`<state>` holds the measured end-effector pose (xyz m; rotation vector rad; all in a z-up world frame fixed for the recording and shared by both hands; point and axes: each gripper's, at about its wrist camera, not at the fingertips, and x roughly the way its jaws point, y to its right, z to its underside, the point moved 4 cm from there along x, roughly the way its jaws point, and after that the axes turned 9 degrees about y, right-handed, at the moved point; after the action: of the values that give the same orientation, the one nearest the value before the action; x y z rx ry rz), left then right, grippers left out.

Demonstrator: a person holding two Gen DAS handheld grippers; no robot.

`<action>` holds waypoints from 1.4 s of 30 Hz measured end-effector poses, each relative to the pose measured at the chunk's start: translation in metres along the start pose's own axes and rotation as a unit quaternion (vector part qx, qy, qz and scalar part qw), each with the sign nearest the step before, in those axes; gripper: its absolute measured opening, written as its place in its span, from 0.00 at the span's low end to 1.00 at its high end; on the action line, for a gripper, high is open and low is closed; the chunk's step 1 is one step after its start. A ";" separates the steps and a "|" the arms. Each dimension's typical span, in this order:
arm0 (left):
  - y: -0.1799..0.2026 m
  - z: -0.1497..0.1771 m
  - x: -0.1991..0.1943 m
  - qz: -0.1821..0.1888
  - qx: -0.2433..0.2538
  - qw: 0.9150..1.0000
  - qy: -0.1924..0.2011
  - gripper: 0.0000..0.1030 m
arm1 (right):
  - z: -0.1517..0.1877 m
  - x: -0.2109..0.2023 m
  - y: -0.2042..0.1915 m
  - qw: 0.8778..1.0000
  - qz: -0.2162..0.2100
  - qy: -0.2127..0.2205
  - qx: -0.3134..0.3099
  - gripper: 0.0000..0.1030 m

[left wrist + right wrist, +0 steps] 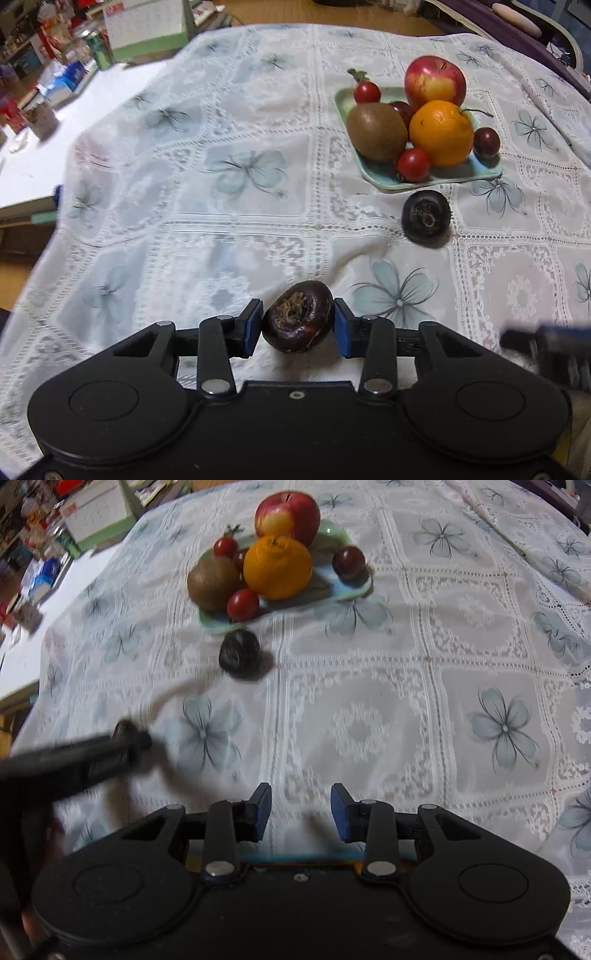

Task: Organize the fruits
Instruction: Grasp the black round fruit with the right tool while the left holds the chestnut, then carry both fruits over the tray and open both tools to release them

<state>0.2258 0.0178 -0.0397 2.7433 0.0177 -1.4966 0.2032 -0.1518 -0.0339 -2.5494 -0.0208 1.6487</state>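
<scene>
Left claw (pixel 298 328) pinching a dark water chestnut (pixel 298 322)
Its flattened body is tilting, tufted crown facing up-left, long axis spanning the pads; right claw (pixel 301 811) is hanging spread, empty.

I'm looking at a home, likely a living or dining room. The tabletop (pixel 229 229) wears a lace cloth (pixel 406 686) printed with pale blue flowers, and a plate (pixel 384 173) of fruit sits at one o'clock. At eleven o'clock, a desk calendar (pixel 147 26) and cluttered household boxes (pixel 59 79) crowd a wooden floor (pixel 11 273).
</scene>
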 end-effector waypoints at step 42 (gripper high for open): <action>-0.030 0.069 -0.087 0.039 -0.012 0.999 0.027 0.47 | -0.063 0.034 -0.037 1.000 0.012 0.021 0.017 0.40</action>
<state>0.1207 0.0457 -0.0044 2.7316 -0.0690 -1.3951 0.2762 -0.1179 -0.0352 -2.5686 0.0399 1.5888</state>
